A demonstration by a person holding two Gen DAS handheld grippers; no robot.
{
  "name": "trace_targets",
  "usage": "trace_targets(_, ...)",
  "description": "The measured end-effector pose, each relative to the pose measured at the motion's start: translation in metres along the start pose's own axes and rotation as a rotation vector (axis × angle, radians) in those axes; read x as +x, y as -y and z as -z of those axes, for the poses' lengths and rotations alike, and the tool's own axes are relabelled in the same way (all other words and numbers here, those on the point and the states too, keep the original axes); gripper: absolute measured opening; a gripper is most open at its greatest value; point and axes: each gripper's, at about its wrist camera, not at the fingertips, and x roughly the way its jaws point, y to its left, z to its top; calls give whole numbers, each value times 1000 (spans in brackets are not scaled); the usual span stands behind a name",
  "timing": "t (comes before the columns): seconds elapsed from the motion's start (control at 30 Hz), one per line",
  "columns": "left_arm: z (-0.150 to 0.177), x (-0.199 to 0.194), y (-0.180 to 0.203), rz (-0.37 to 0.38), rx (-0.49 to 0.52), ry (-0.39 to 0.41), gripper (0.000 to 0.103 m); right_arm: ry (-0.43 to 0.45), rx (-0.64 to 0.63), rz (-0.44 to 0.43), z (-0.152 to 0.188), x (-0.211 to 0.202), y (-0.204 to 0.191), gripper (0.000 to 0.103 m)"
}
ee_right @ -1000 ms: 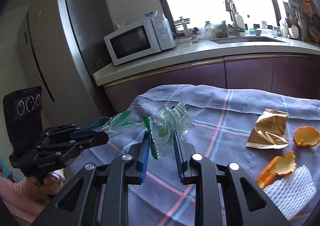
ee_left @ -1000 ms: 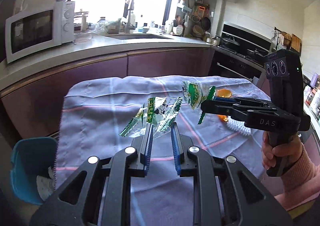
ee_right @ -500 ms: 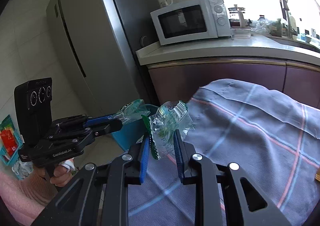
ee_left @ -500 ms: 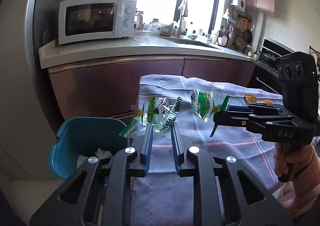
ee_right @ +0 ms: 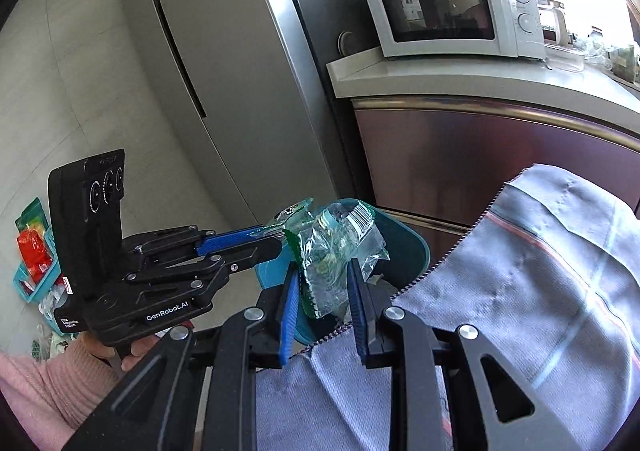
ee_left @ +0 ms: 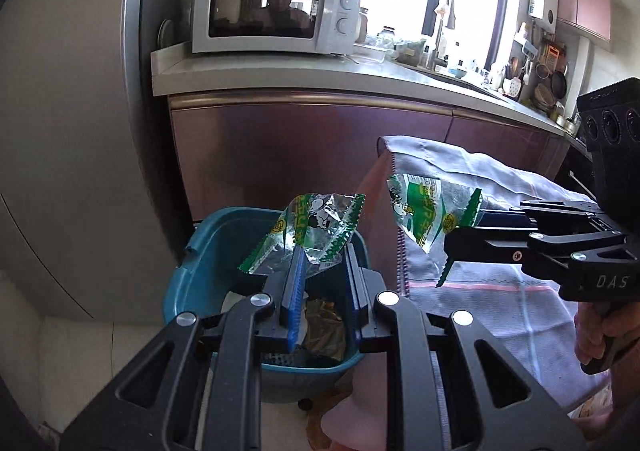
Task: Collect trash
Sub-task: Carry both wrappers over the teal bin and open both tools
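Note:
My left gripper (ee_left: 320, 279) hangs over the teal bin (ee_left: 200, 271). Its jaws stand apart, and a clear green-edged wrapper (ee_left: 316, 223) still rests against the left finger. My right gripper (ee_right: 322, 299) has its jaws apart too, with a second clear green wrapper (ee_right: 336, 255) between them, above the bin's far rim (ee_right: 416, 247) at the table edge. In the left wrist view the right gripper (ee_left: 452, 251) shows with its wrapper (ee_left: 424, 207) hanging from the tips. The bin holds crumpled trash (ee_left: 324, 327).
A table with a grey striped cloth (ee_left: 500, 291) stands to the right of the bin. A fridge (ee_right: 224, 63) and a counter with a microwave (ee_left: 272, 9) stand behind. A small teal basket with red packets (ee_right: 32, 251) lies on the floor.
Both grippers have swung left from over the table to the bin. Both pairs of jaws have widened around their wrappers.

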Motion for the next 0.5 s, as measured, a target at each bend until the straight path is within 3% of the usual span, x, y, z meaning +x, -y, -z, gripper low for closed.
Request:
trace_targets(0.2,-2,30,-16,-30,-19,-48,19,-70,3,0,-9,37,4,22)
trace_targets(0.5,3,83,-31,-5,-82,-145,20,-176,45,46,-15,82,19,23)
